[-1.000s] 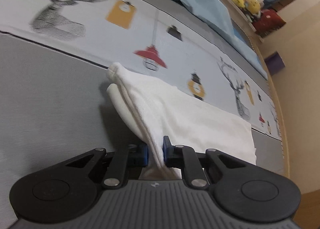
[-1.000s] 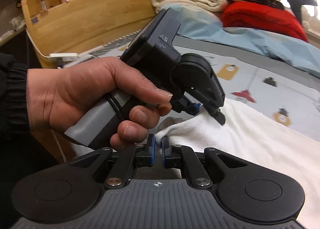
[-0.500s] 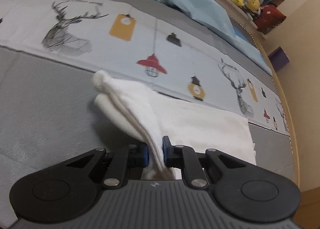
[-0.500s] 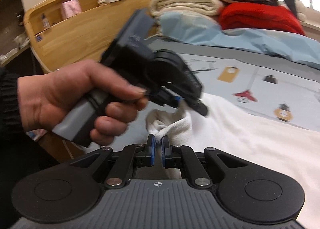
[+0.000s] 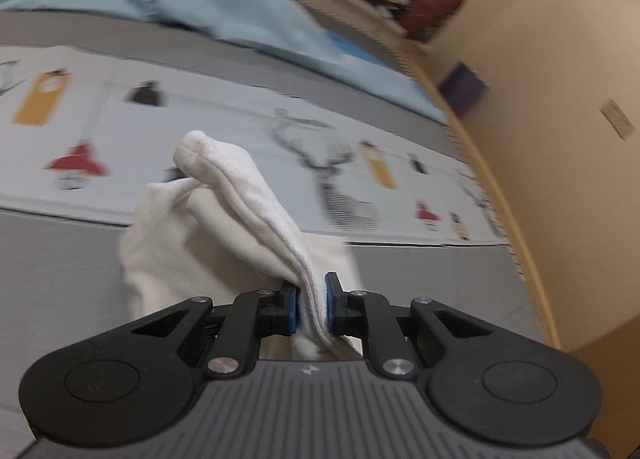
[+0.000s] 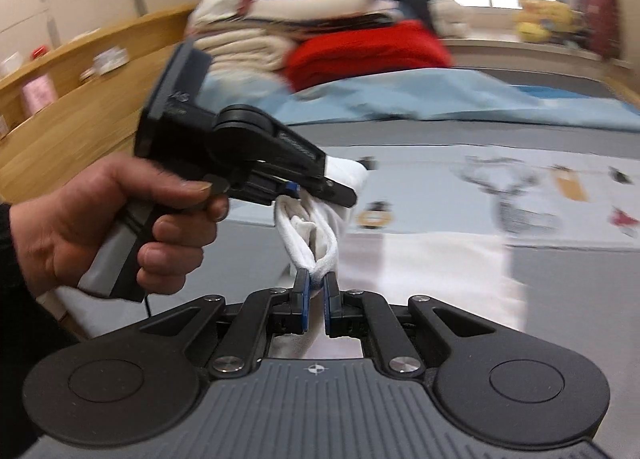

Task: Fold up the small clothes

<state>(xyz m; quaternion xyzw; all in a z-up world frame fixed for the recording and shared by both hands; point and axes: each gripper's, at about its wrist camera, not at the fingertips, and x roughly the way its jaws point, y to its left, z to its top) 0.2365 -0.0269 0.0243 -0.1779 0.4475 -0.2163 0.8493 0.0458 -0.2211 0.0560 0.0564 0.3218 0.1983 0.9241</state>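
A small white garment lies partly on the grey bed cover, its near edge lifted. My left gripper is shut on a thick fold of it, with the cloth rising in a ridge ahead of the jaws. My right gripper is shut on another corner of the white garment, just below the left gripper's body, which a hand holds in the right wrist view. The rest of the cloth spreads flat to the right.
The bed has a grey cover and a pale printed strip with deer and lamps. A light blue blanket, a red blanket and stacked bedding lie at the back. A wooden bed frame curves along the right edge.
Both grippers have lifted the garment's edge off the bed and swung right. The held cloth now bunches up between them, and the view is blurred with motion.
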